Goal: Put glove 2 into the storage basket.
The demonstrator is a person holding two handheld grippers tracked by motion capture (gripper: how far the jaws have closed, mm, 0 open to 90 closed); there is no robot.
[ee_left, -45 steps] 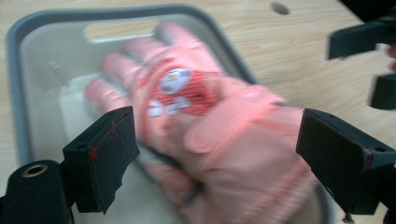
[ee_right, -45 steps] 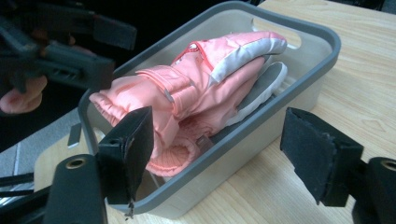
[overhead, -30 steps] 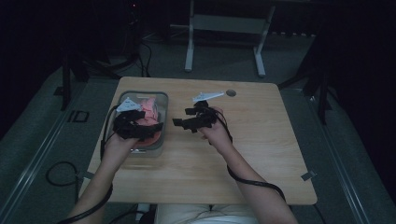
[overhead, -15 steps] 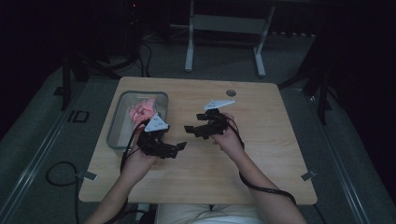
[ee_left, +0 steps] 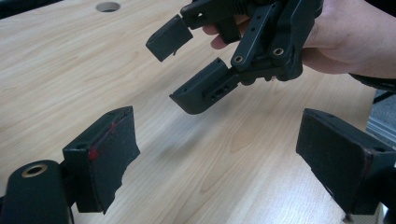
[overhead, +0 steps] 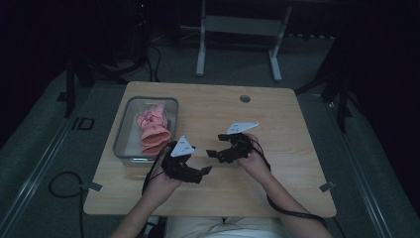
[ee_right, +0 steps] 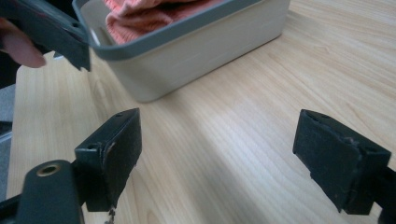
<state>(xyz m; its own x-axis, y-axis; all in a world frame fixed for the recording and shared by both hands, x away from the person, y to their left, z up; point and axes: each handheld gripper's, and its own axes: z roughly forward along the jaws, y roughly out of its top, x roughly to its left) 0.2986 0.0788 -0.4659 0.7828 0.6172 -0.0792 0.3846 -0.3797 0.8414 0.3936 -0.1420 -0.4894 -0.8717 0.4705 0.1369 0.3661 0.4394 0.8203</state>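
Both tongs now off the bin; pink cloth inside

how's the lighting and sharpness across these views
High view: dim, room black beyond the table, pink cloth in the bin readable. Left gripper view: bright, right gripper sharp. Right gripper view: bright, bin slightly soft.

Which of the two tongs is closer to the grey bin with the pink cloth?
The left tongs: they hover just beside the bin, while the right tongs are farther toward the table's middle.
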